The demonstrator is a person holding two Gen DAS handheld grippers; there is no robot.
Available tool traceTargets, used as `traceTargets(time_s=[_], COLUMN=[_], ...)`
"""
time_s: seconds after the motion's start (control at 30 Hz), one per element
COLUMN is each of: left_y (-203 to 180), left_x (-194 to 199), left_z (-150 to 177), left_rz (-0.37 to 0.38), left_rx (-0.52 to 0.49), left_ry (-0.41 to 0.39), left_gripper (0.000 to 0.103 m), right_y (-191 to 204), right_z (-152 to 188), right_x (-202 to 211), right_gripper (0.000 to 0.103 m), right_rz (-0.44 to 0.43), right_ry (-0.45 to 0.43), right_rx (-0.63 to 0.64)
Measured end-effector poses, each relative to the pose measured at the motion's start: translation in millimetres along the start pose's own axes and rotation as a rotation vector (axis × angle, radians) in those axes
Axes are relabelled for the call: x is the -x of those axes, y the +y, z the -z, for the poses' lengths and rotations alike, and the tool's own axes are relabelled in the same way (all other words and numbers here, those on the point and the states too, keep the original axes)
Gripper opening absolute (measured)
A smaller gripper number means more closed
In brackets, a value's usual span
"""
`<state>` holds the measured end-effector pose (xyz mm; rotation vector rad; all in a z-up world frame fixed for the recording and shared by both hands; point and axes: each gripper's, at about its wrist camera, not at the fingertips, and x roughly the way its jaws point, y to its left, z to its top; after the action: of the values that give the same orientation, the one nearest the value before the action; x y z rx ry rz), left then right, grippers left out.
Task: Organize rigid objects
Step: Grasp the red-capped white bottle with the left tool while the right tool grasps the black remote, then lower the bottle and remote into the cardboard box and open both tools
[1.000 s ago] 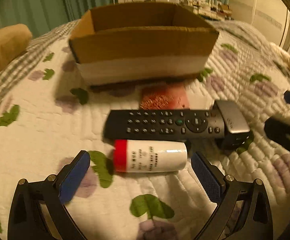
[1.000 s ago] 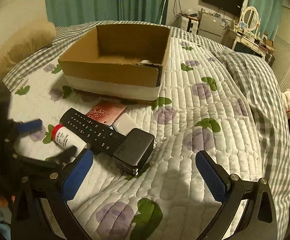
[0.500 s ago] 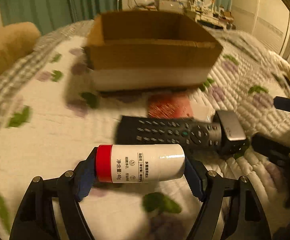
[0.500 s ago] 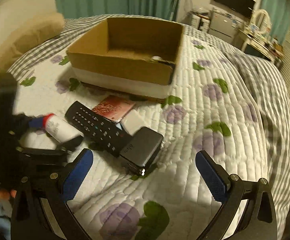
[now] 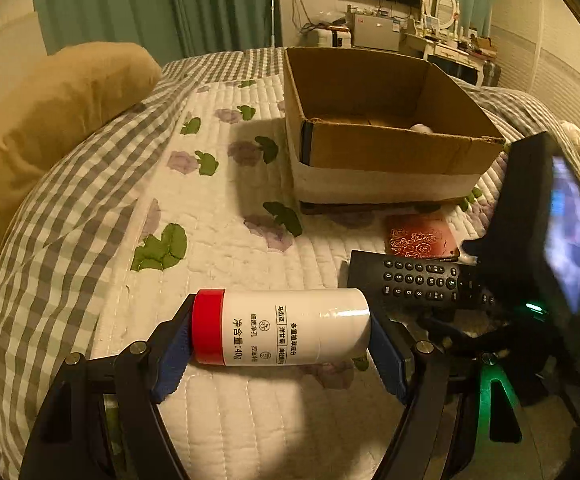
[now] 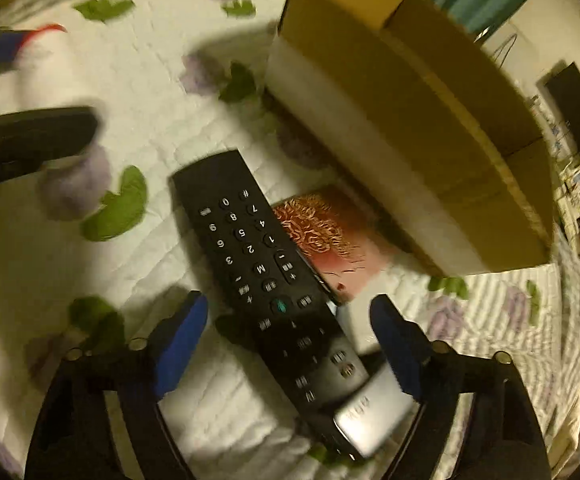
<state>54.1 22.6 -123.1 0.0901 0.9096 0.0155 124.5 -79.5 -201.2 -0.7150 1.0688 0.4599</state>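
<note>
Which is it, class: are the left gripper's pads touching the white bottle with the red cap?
Touching. The left wrist view shows the left gripper with both blue pads pressed against the ends of the white bottle.

Left claw (image 5: pixel 280 344) clamps white bottle (image 5: pixel 286 332) sideways.

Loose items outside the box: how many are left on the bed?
3 visible. The remote lies between the right gripper's open fingers, the red patterned case beside it by the box, the grey-topped block nearest. The view is blurred; more may be hidden.
</note>
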Motion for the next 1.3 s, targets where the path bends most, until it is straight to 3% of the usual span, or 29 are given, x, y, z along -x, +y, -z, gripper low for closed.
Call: traceTargets(time_s=[0.03, 0.07, 0.2, 0.27, 0.37, 0.53, 0.77, 1.0, 1.3], left_y=[-1, -2, -3, -3, -3, -5, -11, -19, -38], left_x=[1, 2, 2, 2, 3, 7, 25, 49, 53], left_z=[1, 1, 1, 1, 1, -2, -22, -66, -136], left_rz=[-0.002, 0.001, 0.012, 0.014, 0.014, 0.011, 0.035, 0.095, 0.091], left_rx=[-0.007, -0.015, -0.014, -0.014, -0.014, -0.020, -0.023, -0.014, -0.061], left_ry=[-0.003, -0.007, -0.008, -0.011, -0.013, -0.023, -0.076, -0.159, -0.272], left_gripper=[0.079, 0.079, 0.079, 0.079, 0.079, 0.079, 0.079, 0.079, 0.079], right_y=[-1, -1, -8, -12, -18, -33, -49, -81, -135], right_z=[-1, -1, 0, 3, 7, 13, 16, 5, -27], right_x=[-3, -4, 11, 23, 37, 47, 106, 152, 180], right_gripper=[0.070, 0.059, 0.045, 0.029, 0.018, 0.018, 0.017, 0.016, 0.016], right_rz=[0.003, 0.008, -0.027, -0.057, -0.077, -0.121, -0.109, -0.067, -0.062], right_ry=[0.009, 0.017, -0.037, -0.072, -0.104, -0.142, -0.310, -0.437, -0.532], right_rx=[-0.003, -0.008, -0.043, -0.075, -0.116, -0.184, -0.284, -0.342, -0.418])
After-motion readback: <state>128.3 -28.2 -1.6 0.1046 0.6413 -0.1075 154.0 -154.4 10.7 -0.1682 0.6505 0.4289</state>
